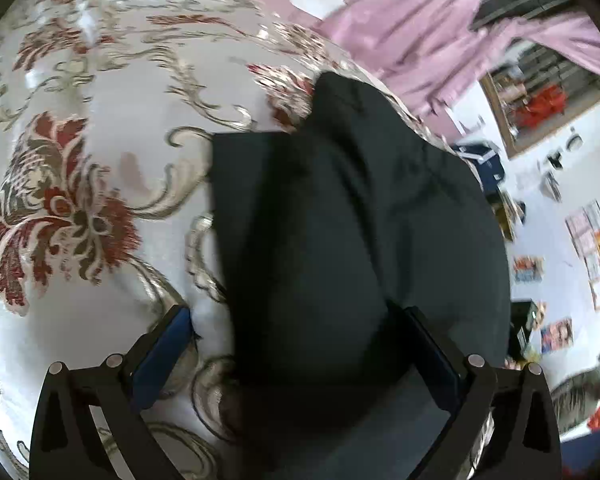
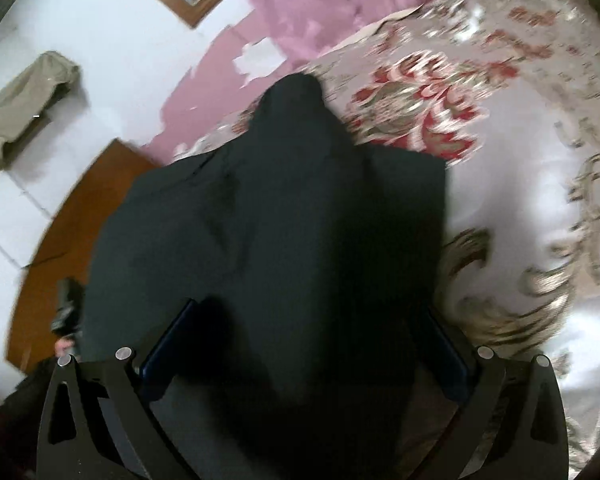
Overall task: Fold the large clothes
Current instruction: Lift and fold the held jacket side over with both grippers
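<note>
- Left wrist view: left gripper [image 1: 296,336] has its jaws spread wide, blue-padded fingers [image 1: 162,354] on either side of the dark garment [image 1: 352,216]. Cloth runs between the fingers, but neither pad visibly pinches it; reads as not clamped.
- Garment is straight ahead of the gripper, black or very dark green, lying on the floral bedspread [image 1: 72,184]. A straight edge with a squared corner sits ahead-left, and a narrower part tapers away far ahead.
- Bedspread fills everything left of the gripper. Pink curtain [image 1: 420,32] is far ahead-right; wall posters [image 1: 596,248] are off to the right.
- Frame is motion-blurred, so seam and fabric detail are unreadable.
- Right wrist view: right gripper [image 2: 308,336] also stands wide apart, and the same garment fills the gap between its fingers [image 2: 168,344]. No pinch visible, so not gripping.
- Garment spreads ahead: a narrow end far ahead, a squared corner ahead-right, and its left side hanging past the bed edge over the wooden bed frame [image 2: 56,248].
- Beige cloth [image 2: 20,108] lies on the white floor far ahead-left, well apart from the garment.
- Judgement: both grippers sit at the near hem with jaws wide, likely to take hold of the near edge for a fold away from the person. Fold looks only part done.
- Risk: the overhanging left side could slide off.
</note>
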